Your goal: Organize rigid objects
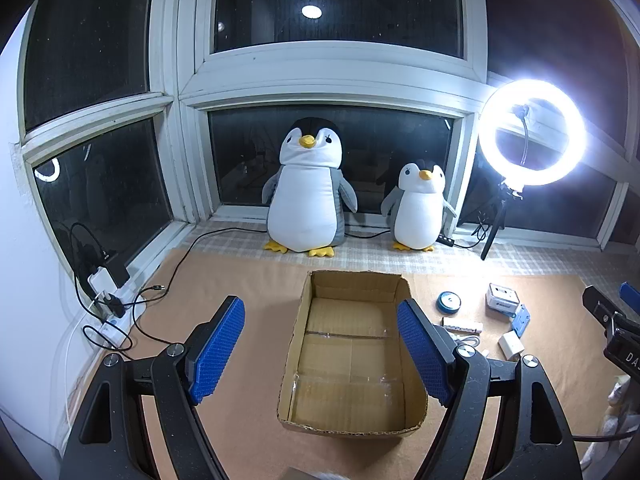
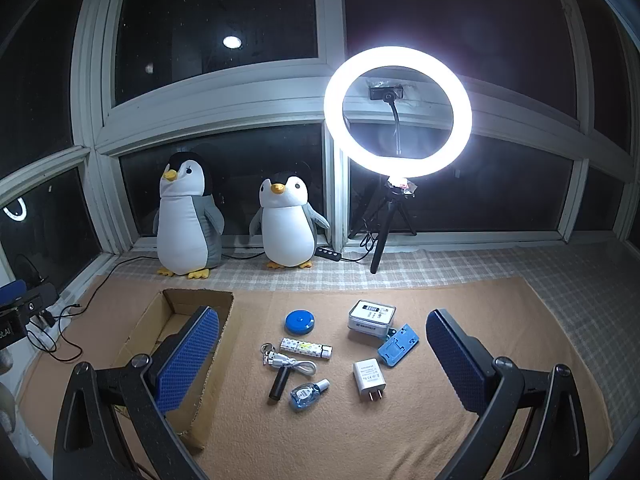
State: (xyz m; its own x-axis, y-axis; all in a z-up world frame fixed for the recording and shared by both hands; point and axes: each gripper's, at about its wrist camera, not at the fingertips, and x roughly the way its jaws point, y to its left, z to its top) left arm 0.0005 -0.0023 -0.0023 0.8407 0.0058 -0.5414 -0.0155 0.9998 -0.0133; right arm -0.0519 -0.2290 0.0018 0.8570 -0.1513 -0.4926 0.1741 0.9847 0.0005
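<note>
My left gripper (image 1: 320, 352) has its jaws spread wide with nothing between the pads, hanging over the open cardboard box (image 1: 352, 364), which is empty. My right gripper (image 2: 320, 368) is likewise wide open and holds nothing. Below it on the tan mat (image 2: 400, 440) lie a white plug adapter (image 2: 369, 379), a black cylinder (image 2: 279, 383), a small blue bottle (image 2: 307, 393), a white cable (image 2: 286, 361), a patterned tube (image 2: 306, 347), a blue round tin (image 2: 300, 321), a blue bracket (image 2: 398, 345) and a clear-cased box (image 2: 371, 315). The cardboard box sits left of them. Behind, two plush penguins (image 2: 188, 220) and a lit ring light (image 2: 398, 112) stand by the window.
</note>
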